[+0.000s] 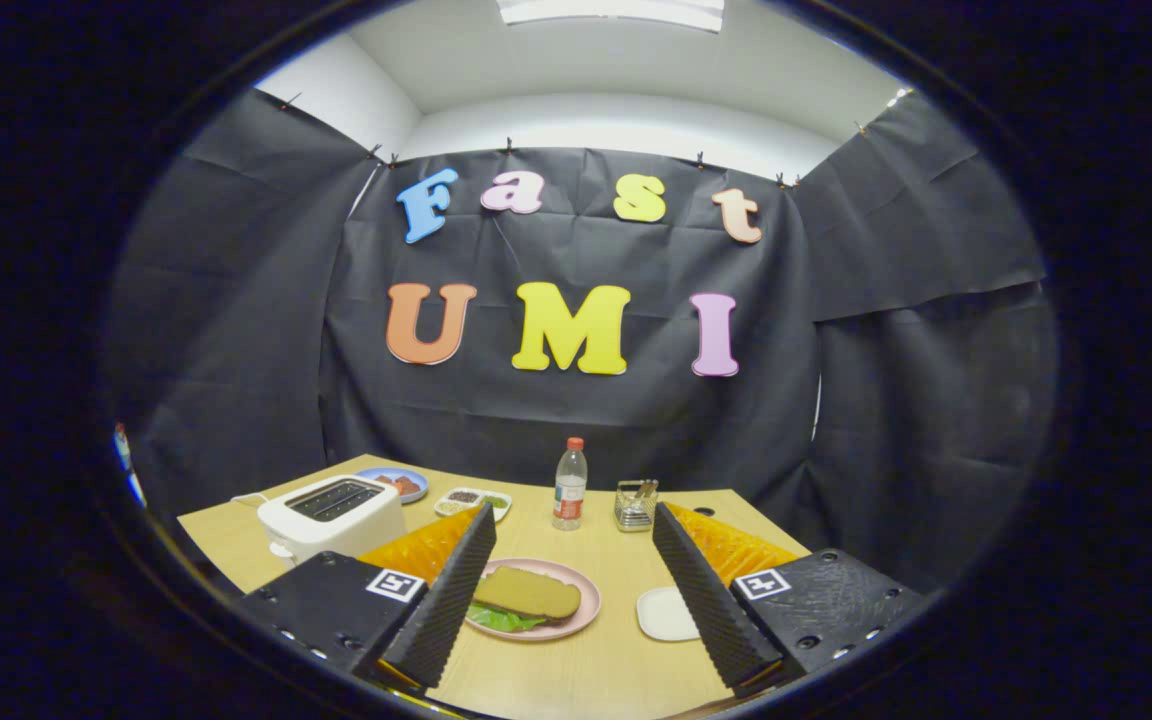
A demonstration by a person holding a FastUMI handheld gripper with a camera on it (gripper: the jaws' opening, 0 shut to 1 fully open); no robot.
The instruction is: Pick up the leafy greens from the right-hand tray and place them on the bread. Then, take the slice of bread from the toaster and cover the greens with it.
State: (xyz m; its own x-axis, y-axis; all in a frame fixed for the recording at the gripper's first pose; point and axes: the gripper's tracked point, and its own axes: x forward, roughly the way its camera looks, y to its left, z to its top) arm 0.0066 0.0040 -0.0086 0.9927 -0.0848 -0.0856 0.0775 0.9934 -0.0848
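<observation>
A pink plate lies on the wooden table between my fingers, a little ahead of them. On it a slice of bread rests over leafy greens, whose edge sticks out at the near side. A white toaster stands beyond my left finger, its slots dark. A small white tray lies beside my right finger with nothing on it. My gripper hangs open above the table, fingers wide apart and holding nothing.
Behind the plate stand a water bottle and a metal wire holder. A blue plate with red food and a small divided dish sit behind the toaster. The table ends at the black cloth wall.
</observation>
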